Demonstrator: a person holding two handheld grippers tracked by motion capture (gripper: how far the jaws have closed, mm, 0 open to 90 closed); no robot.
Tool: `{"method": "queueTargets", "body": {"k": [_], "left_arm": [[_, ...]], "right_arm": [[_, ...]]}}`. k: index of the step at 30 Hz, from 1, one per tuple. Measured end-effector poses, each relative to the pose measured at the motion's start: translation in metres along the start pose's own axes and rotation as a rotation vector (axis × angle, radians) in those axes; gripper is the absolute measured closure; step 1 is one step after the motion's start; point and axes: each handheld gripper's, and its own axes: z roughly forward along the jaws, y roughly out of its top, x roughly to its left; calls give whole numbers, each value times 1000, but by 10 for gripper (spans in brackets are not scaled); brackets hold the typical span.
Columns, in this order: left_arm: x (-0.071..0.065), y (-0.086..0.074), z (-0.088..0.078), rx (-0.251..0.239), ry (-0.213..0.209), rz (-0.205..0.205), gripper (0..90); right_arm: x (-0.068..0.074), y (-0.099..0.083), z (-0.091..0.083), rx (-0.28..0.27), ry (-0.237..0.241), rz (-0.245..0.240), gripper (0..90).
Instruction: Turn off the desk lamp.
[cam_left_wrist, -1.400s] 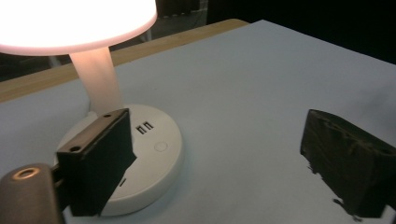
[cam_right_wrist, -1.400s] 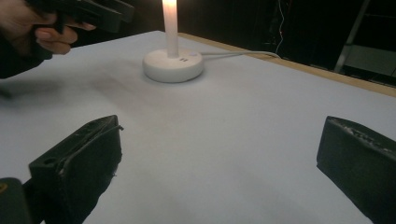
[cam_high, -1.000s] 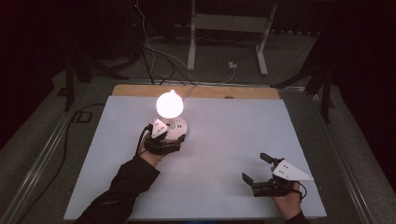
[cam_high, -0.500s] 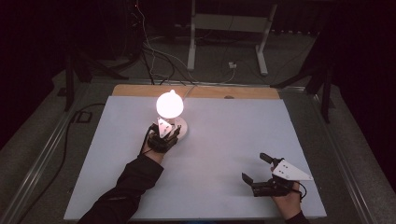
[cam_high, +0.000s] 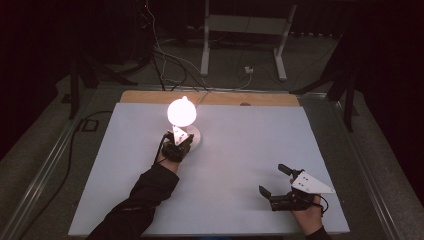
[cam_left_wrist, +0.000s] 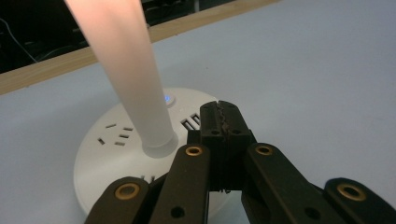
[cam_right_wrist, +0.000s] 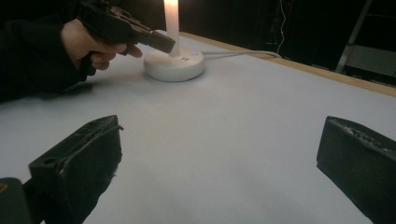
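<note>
Lamplight is up: the glowing bulb (cam_high: 182, 111) sits atop its pale stem (cam_left_wrist: 126, 74), which rises from the round white base (cam_left_wrist: 116, 149) at the far-left part of the worktop (cam_high: 240, 150). Your left hand-held gripper (cam_left_wrist: 223, 122) is right over that base, jaws pressed together with nothing between them, tips just beside the stem and near the small blue-lit button (cam_left_wrist: 167, 98). If that button is your target, my read is a gentle, straight-down tap with the closed tips does it; keep off the stem so the lamp doesn't rock, and avoid the socket slots (cam_left_wrist: 116, 133) on the base's top. Whether the tips touch the base right now, I cannot tell. Your right hand-held gripper (cam_high: 278, 181) rests well apart at the near-right of the worktop, jaws spread wide and empty; from its own view you see the white cable (cam_right_wrist: 243, 53) running off behind the base. Leave it parked there, clear of that cable.
</note>
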Motion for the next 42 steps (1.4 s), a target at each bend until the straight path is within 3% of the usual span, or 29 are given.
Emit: {"method": "queueTargets", "body": {"k": [12, 42], "left_arm": [[-1, -5, 8, 14, 18, 20, 900], [1, -9, 13, 19, 2, 37, 900]], "right_arm": [[0, 0, 0, 4, 1, 3, 0], [0, -1, 1, 12, 6, 4, 0]]}}
